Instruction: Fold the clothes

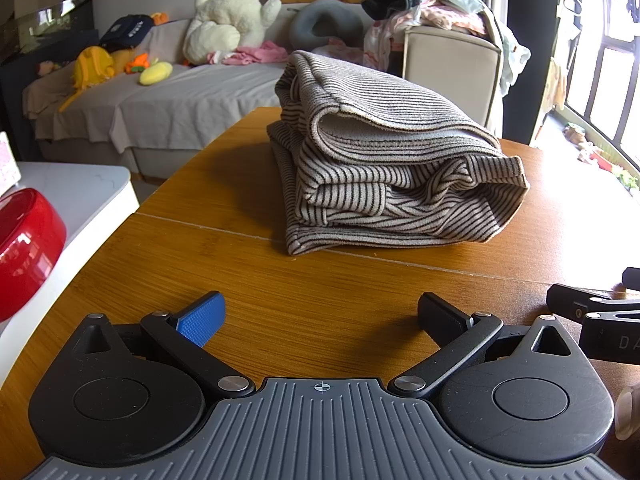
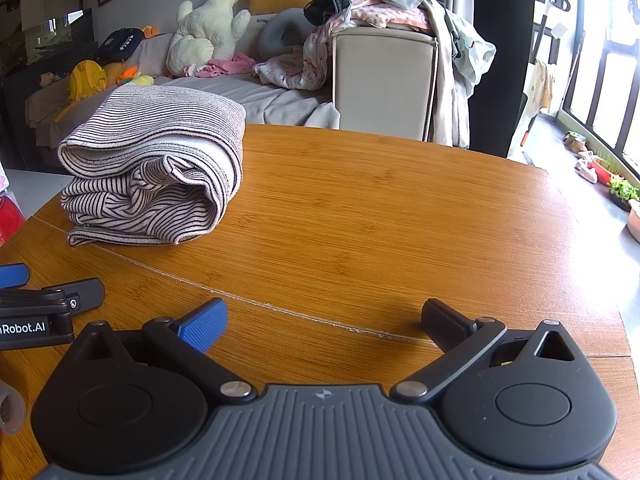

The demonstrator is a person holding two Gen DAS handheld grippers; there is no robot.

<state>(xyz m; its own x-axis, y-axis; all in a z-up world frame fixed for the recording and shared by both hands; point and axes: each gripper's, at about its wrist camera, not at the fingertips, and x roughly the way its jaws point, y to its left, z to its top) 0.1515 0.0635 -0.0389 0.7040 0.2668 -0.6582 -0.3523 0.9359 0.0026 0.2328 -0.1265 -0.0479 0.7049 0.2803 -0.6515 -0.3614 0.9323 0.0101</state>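
While both claws are hanging low over the wooden table (image 1: 360, 300), here is how it is lining up.

Garment: the striped garment (image 1: 384, 168) is sitting folded in a bundle at frame centre in the left view, upper left (image 2: 156, 168) in the right view.
Left claw (image 1: 320, 316): fingers are spreading wide, gripping nothing, bundle dead ahead.
Right claw (image 2: 324, 320): also spreading wide and empty, bundle off to its left.
Long axis: appears to be running left to right across the left view.
Nearer: looking like the left claw.

Folded garment (image 1: 384, 156) on table (image 1: 248, 264), sofa (image 1: 168, 100) behind, both claws before it.
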